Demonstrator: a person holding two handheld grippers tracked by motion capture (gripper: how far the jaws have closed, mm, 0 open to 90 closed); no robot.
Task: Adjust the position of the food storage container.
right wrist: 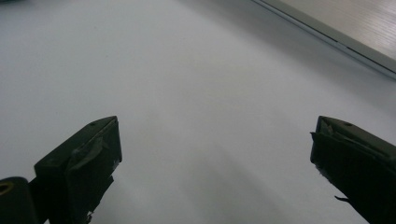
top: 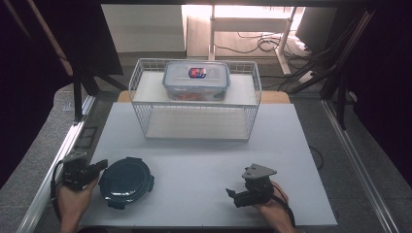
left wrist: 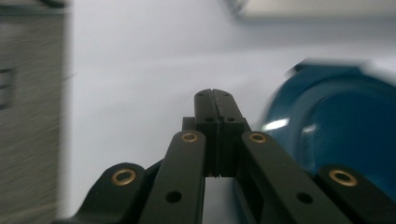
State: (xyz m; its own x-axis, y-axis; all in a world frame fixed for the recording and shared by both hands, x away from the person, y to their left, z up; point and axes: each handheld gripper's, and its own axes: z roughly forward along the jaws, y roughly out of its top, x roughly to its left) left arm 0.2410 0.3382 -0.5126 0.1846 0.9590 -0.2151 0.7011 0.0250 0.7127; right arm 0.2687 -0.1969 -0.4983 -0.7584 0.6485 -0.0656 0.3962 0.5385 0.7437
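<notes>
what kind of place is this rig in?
Probably a lab or data-collection bench, not a kitchen: a white board set in a metal frame, dark curtains at the sides, and loose cables on the floor behind.

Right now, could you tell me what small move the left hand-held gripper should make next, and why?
Probably open its jaws: the left hand-held gripper sits shut beside the round blue lid, holding nothing, so it cannot grasp the rim until they part.

L gripper [top: 99,166] sits at near-left, held in L hand [top: 74,200], jaws pressed tight together w/ nothing between; R gripper [top: 232,194] at near-right, held in R hand [top: 272,208], jaws spread wide, empty, pointing left.
</notes>
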